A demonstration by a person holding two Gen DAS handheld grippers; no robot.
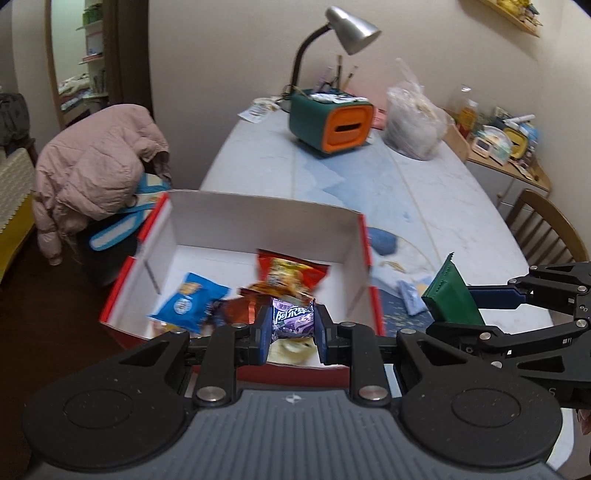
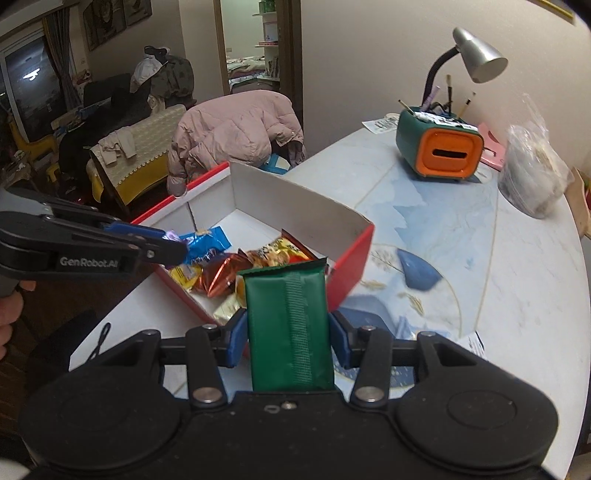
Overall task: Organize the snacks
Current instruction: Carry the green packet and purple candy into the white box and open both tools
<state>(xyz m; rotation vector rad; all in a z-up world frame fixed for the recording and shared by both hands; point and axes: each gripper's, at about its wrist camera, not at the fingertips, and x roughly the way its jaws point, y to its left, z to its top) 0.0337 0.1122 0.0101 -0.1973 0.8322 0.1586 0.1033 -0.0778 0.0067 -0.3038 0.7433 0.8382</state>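
Note:
A red box with white inside (image 1: 258, 225) (image 2: 295, 206) stands on the table and holds several snack packets: a blue one (image 1: 188, 302) (image 2: 207, 240), a red-and-yellow one (image 1: 291, 275) (image 2: 277, 254) and a copper foil one (image 2: 221, 275). My left gripper (image 1: 291, 328) (image 2: 168, 243) is shut on a small purple packet (image 1: 291, 319) above the box's near side. My right gripper (image 2: 288, 339) (image 1: 476, 306) is shut on a dark green packet (image 2: 290, 328) (image 1: 450, 295), held upright just right of the box's near corner.
A green-and-orange organiser (image 1: 330, 120) (image 2: 439, 147), a grey desk lamp (image 1: 351, 27) and a filled clear plastic bag (image 1: 413, 122) (image 2: 532, 173) stand at the table's far end. A pink jacket (image 1: 96, 173) drapes a chair left of the box. A wooden chair (image 1: 546, 229) is at right.

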